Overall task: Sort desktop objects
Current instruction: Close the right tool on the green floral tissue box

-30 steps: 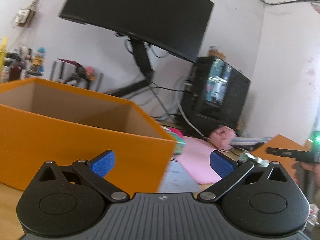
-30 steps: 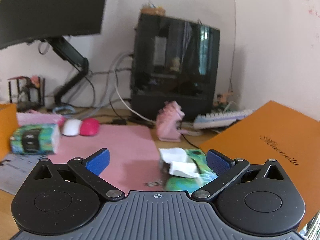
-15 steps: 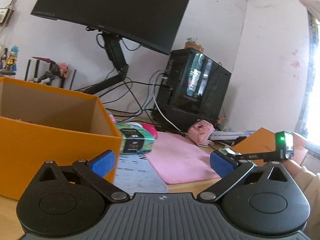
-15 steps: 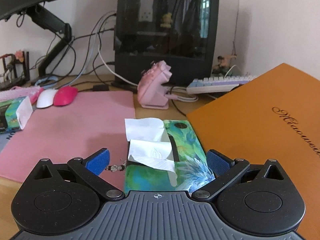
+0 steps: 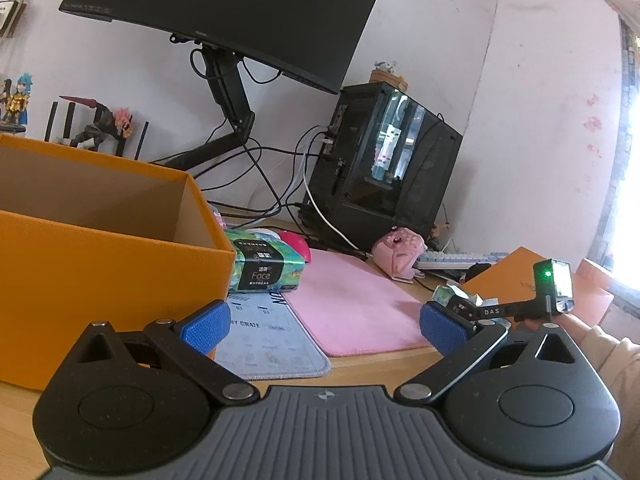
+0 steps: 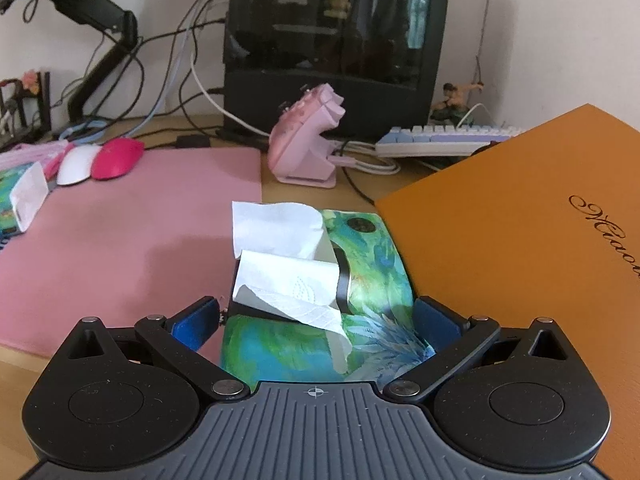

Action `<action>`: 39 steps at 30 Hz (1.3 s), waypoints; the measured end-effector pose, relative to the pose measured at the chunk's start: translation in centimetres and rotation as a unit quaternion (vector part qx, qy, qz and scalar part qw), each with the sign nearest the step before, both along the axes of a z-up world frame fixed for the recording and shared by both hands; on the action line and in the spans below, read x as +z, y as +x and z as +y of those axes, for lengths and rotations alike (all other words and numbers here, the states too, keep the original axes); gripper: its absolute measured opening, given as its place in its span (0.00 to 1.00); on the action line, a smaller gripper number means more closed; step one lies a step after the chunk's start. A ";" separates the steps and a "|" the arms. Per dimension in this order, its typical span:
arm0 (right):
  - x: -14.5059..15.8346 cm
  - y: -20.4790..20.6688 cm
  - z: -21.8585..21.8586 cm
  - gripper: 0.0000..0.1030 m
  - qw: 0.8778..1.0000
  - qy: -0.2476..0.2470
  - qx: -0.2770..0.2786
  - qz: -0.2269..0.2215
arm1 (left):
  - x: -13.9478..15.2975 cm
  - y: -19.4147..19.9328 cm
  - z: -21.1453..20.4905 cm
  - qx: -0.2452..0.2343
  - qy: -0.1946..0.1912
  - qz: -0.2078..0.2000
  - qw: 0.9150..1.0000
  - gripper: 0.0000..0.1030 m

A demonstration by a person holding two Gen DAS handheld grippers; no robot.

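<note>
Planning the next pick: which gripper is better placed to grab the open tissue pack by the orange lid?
Right. The right gripper is open and straddles the tissue pack; the left gripper hangs open by the orange box, away from it.

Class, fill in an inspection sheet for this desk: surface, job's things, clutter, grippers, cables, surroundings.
Surface: wooden desk with a pink mat and a grey mat.
Job's things: open tissue pack between the right gripper's fingers; second tissue pack beside the orange box; box lid right of the open pack.
Clutter: two mice, pink controller, keyboard, figurines.
Grippers: left gripper open, holding nothing; right gripper open around the pack.
Cables: tangle behind the mat.
Surroundings: monitor, PC case, wall.
</note>
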State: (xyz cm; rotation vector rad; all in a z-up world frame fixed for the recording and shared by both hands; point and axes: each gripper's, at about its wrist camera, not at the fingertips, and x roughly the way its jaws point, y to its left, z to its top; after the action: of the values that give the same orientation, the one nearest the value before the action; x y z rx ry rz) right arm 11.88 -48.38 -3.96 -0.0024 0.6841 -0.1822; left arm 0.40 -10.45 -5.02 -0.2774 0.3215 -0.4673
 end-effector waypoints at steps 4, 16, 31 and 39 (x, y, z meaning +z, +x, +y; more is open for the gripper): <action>-0.1 0.5 0.1 1.00 1.000 0.005 0.006 0.007 | 0.0 0.2 0.0 0.000 -0.004 0.004 1.000 1.00; -0.5 2.2 -0.3 1.00 0.999 0.014 -0.030 0.024 | 0.1 0.3 0.2 0.004 -0.003 0.004 1.000 1.00; -2.3 4.7 -0.5 1.00 0.996 0.018 -0.051 0.070 | 0.1 0.5 0.3 -0.002 -0.005 0.008 1.000 1.00; -2.3 3.7 -0.1 0.96 0.997 0.021 -0.043 0.056 | 0.1 0.4 0.8 0.001 -0.008 0.007 1.000 1.00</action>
State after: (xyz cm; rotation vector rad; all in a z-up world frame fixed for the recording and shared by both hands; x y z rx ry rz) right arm 15.60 -48.50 -6.26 0.0578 0.8000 -0.2524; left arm 0.75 -9.70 -4.97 -0.2964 0.3321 -0.4658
